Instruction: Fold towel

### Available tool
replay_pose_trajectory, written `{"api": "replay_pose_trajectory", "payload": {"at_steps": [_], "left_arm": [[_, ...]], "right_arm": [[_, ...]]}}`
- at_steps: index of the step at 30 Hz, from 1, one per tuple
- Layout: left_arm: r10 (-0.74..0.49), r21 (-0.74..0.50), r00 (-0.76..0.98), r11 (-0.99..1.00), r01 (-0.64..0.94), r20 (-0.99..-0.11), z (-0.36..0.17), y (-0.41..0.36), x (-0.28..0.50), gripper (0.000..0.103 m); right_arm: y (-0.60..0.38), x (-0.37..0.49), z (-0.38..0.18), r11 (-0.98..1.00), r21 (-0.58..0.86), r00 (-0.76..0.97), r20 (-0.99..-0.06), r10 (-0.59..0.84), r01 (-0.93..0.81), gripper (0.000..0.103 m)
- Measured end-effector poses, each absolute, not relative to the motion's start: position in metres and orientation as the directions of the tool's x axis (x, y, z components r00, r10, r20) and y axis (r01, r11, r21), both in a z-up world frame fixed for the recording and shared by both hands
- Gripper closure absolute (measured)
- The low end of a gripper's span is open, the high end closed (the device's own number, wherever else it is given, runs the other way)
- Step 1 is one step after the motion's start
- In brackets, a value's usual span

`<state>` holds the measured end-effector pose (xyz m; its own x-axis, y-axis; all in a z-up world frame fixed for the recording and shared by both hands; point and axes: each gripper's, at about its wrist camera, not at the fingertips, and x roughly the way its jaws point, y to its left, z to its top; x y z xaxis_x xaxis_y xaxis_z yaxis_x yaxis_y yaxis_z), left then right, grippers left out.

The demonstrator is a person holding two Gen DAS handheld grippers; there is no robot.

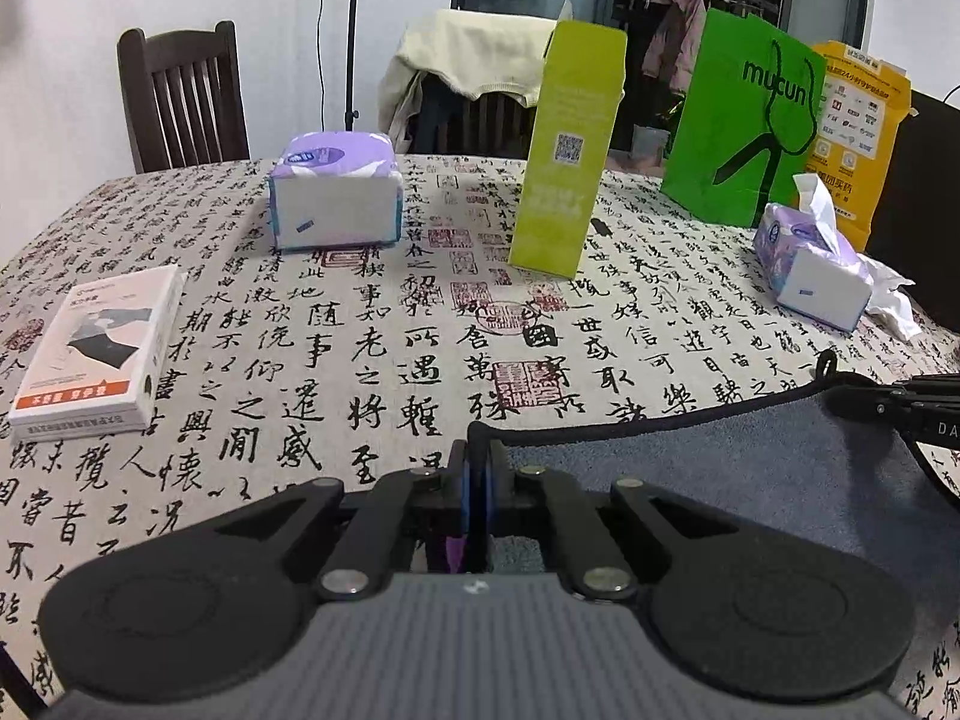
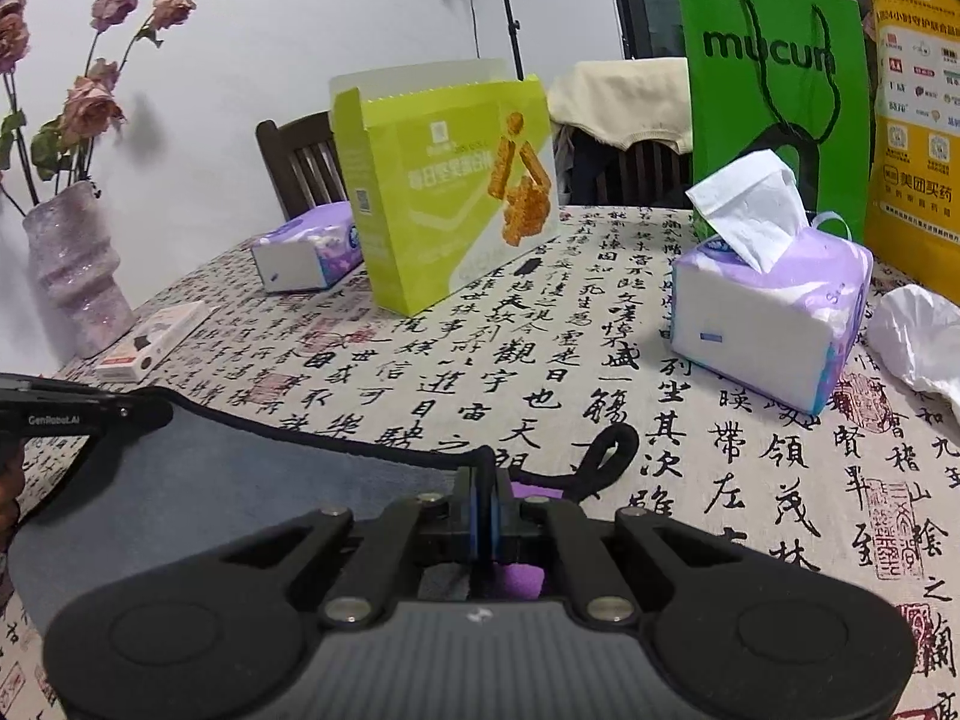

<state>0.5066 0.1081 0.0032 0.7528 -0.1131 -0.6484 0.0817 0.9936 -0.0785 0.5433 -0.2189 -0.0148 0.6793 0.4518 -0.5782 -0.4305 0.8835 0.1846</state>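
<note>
The towel [image 1: 750, 468] is grey-blue with a black hem and a purple underside. It hangs stretched between both grippers, a little above the table. My left gripper [image 1: 479, 456] is shut on the towel's left corner. My right gripper [image 2: 485, 480] is shut on the towel's right corner [image 2: 240, 480], beside its black hanging loop [image 2: 606, 456]. Each gripper shows at the edge of the other's view: the right one in the left wrist view [image 1: 900, 402], the left one in the right wrist view [image 2: 72, 414].
The table has a calligraphy-print cloth [image 1: 372, 324]. On it stand a lime-green carton [image 1: 564, 150], two purple tissue packs [image 1: 336, 192] [image 1: 810, 270], a white box [image 1: 96, 348], a green paper bag [image 1: 744, 120], a yellow bag [image 1: 858, 120] and a vase with dried roses [image 2: 72, 264]. Chairs stand behind the table.
</note>
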Motion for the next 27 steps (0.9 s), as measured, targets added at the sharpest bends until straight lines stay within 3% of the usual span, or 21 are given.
{"api": "replay_pose_trajectory", "payload": {"at_steps": [3,6,8,10,15,17,19,21,22,23,27], "left_arm": [[-0.096,-0.068,0.742,0.995,0.068,-0.664,-0.001,0.109,0.511,0.094],[-0.088,-0.058,0.747,0.996,0.066,-0.659,0.002,0.11,0.508,0.091],[-0.077,-0.044,0.757,0.997,0.064,-0.649,0.005,0.11,0.503,0.082],[-0.074,-0.039,0.768,0.997,0.065,-0.636,0.011,0.11,0.496,0.065],[-0.067,-0.018,0.791,0.997,0.07,-0.609,0.024,0.107,0.468,0.056],[-0.061,-0.007,0.796,0.997,0.072,-0.602,0.026,0.105,0.456,0.049],[-0.056,-0.002,0.806,0.998,0.069,-0.59,0.028,0.102,0.442,0.027],[-0.052,-0.004,0.816,0.998,0.061,-0.576,0.028,0.099,0.426,0.016],[-0.05,0.0,0.82,0.998,0.061,-0.57,0.028,0.098,0.419,0.014],[-0.045,0.005,0.823,0.998,0.058,-0.566,0.028,0.095,0.411,0.013],[-0.027,0.016,0.834,0.999,0.043,-0.551,0.028,0.088,0.385,0.004]], "right_arm": [[-0.218,0.548,-0.018,0.889,0.184,0.68,-0.586,0.441,-0.418,0.098],[-0.218,0.549,-0.02,0.899,0.174,0.684,-0.595,0.422,-0.402,0.089],[-0.219,0.549,-0.018,0.9,0.173,0.686,-0.594,0.419,-0.4,0.088],[-0.219,0.546,-0.015,0.906,0.161,0.699,-0.587,0.408,-0.392,0.086],[-0.22,0.527,-0.004,0.906,0.142,0.715,-0.571,0.403,-0.398,0.078],[-0.222,0.517,0.0,0.905,0.131,0.718,-0.568,0.402,-0.404,0.068],[-0.223,0.504,0.004,0.904,0.116,0.727,-0.558,0.401,-0.411,0.06],[-0.224,0.489,0.009,0.905,0.095,0.741,-0.542,0.396,-0.414,0.041],[-0.224,0.482,0.011,0.907,0.08,0.749,-0.536,0.39,-0.414,0.024],[-0.223,0.472,0.013,0.908,0.059,0.763,-0.521,0.383,-0.415,0.014],[-0.223,0.446,0.019,0.905,0.01,0.786,-0.492,0.374,-0.425,0.01]]}}
